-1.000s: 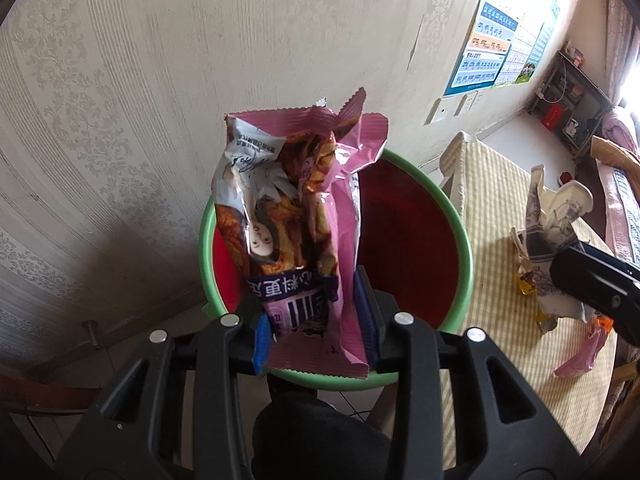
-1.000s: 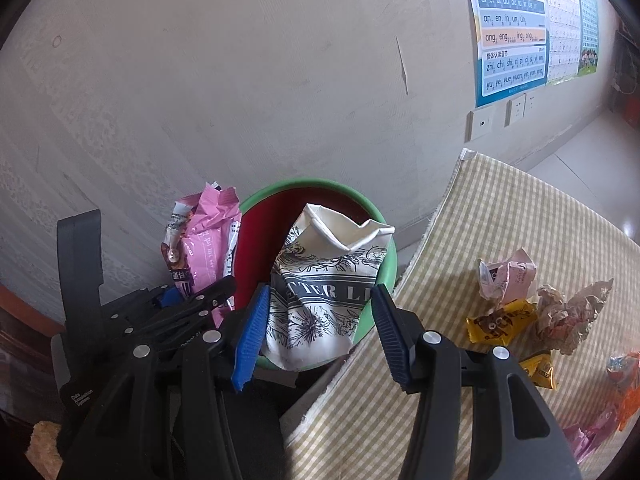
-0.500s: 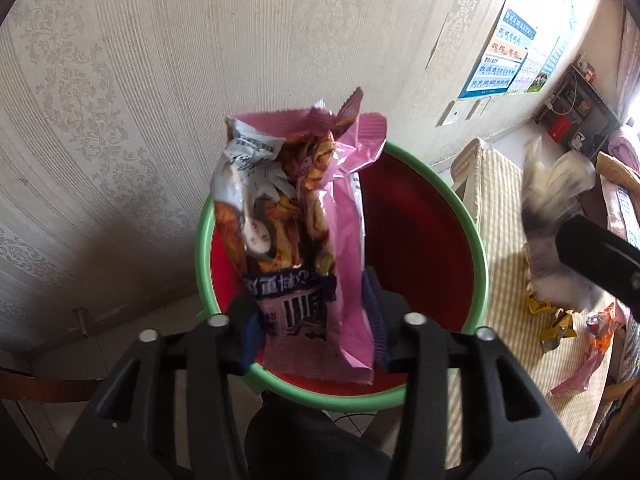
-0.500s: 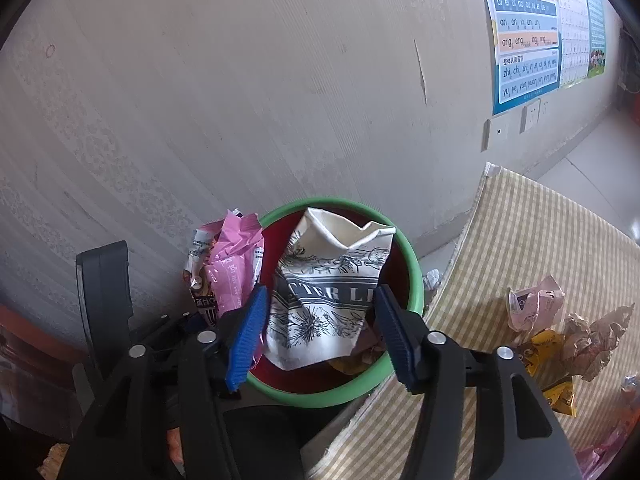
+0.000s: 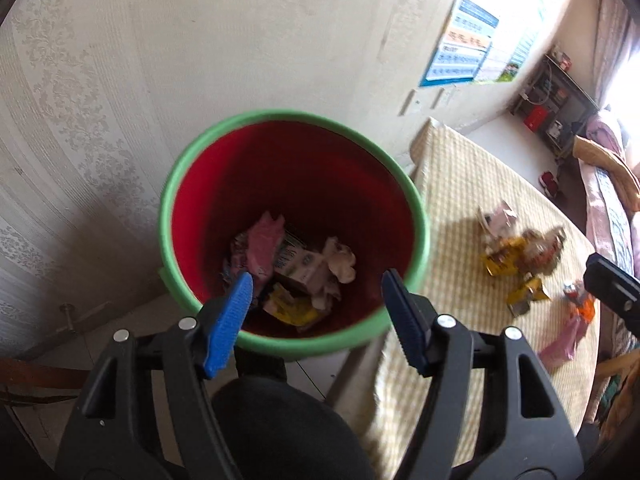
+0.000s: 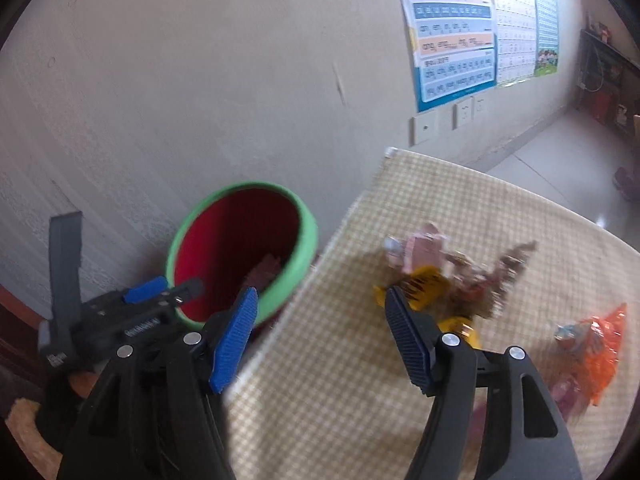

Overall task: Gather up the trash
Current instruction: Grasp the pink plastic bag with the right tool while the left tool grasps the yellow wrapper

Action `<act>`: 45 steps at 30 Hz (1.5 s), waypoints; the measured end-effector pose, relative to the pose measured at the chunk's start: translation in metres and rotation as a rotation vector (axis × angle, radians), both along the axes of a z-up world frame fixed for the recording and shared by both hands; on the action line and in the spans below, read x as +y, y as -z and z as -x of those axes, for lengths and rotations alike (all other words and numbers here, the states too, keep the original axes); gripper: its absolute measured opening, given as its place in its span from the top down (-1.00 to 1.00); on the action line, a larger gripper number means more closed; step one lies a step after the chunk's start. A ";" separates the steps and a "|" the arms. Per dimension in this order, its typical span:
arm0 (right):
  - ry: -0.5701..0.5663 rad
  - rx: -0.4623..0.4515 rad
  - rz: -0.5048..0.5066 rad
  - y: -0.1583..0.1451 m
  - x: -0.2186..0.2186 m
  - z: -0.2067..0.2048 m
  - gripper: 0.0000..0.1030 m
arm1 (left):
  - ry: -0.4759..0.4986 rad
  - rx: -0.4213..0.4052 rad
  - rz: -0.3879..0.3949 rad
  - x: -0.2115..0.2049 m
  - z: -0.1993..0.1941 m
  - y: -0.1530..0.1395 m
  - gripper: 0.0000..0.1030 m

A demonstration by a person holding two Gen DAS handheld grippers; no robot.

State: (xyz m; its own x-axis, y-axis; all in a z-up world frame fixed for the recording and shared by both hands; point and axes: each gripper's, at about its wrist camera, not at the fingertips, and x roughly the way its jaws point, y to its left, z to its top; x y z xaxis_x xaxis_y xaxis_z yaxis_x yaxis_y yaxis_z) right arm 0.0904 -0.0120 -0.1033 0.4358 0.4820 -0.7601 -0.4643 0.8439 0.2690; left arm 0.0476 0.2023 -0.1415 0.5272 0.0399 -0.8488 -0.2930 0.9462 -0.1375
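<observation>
Hovering over the red bin [image 5: 296, 184], the left gripper [image 5: 316, 304] is seen with its jaws spread and nothing between them; they have just been opening, and the pink wrapper [image 5: 264, 244] now lies at the bottom among a carton and crumpled scraps. The right gripper [image 6: 320, 332] is likewise released and empty, its jaws having just widened, and it is pointed at the checked surface [image 6: 344, 392] beside the bin. Remaining trash is left there: a yellow packet [image 6: 424, 284] amid crumpled brownish wrappers, and an orange wrapper [image 6: 604, 344] further right. These pieces are judged light, thin and crinkly, easily squashed but liable to slip or flutter. A raised crumpled fold is probably best pinched, since flat edges lying against the cloth would be hard to get under.
</observation>
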 end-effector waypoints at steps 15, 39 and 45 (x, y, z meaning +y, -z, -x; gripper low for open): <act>-0.127 0.056 0.469 0.100 -0.119 0.010 -0.44 | 0.188 0.077 -0.032 -0.096 0.020 0.020 -0.25; 0.278 0.290 -0.079 0.082 -0.200 0.089 0.27 | 0.545 0.108 -0.011 -0.244 -0.095 0.047 0.06; 0.268 0.300 -0.096 0.084 -0.195 0.096 0.22 | 0.524 0.212 0.032 -0.240 -0.106 0.073 0.71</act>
